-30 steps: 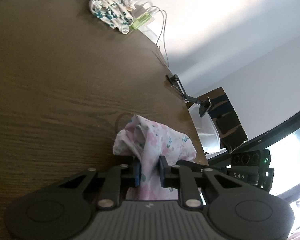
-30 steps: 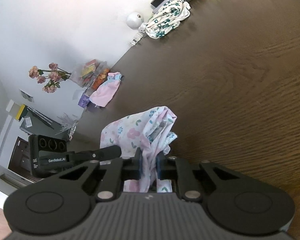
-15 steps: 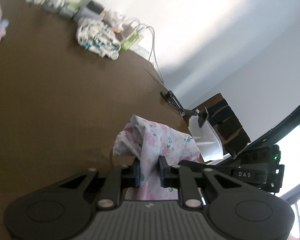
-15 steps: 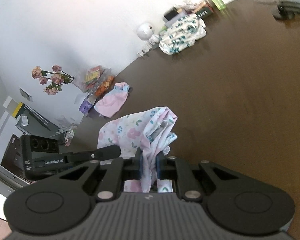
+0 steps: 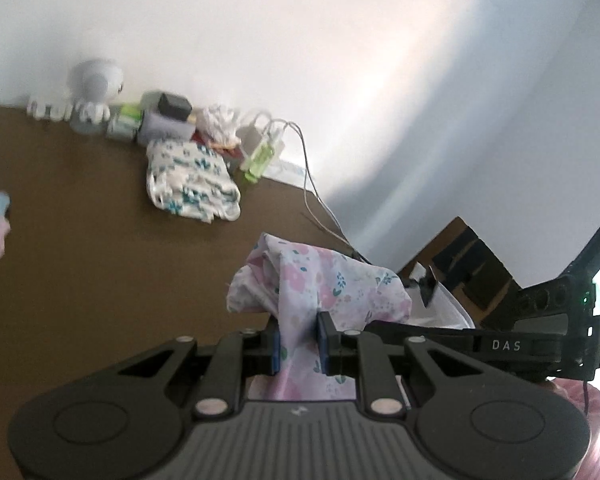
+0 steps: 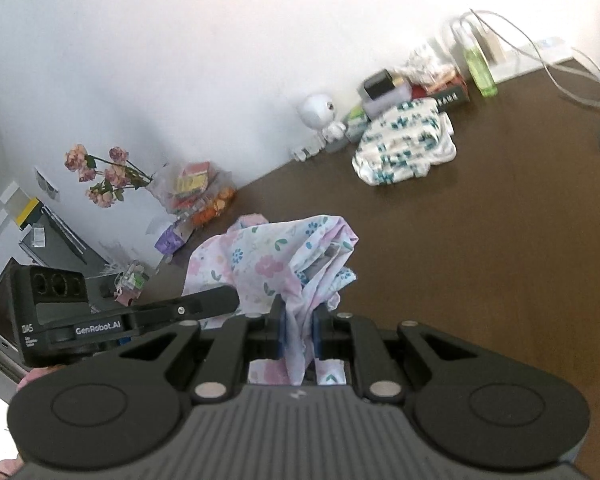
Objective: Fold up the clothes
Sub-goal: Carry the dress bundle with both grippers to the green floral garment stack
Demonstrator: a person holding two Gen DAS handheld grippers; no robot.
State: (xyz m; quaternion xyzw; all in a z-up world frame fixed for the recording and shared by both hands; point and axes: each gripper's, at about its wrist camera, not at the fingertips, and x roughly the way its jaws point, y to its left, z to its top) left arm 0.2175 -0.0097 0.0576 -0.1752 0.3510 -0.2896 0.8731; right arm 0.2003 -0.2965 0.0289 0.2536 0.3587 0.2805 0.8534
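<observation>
The brown table (image 6: pixel 480 240) carries a teal-patterned white garment (image 6: pixel 406 140) near its far edge by the wall. Above the table, the pink floral garment (image 5: pixel 320 280) hangs bunched between the left gripper (image 5: pixel 298 340) and right gripper (image 6: pixel 299 330), both pinching its fabric.

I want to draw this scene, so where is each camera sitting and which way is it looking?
Left wrist: sits on the left gripper, looks along its fingers across the table toward the wall; its jaws pinch the pink floral cloth.
Right wrist: sits on the right gripper, faces the same wall; its jaws pinch that cloth too.
Shared: the cloth, the teal-print garment, and each other's gripper.
</observation>
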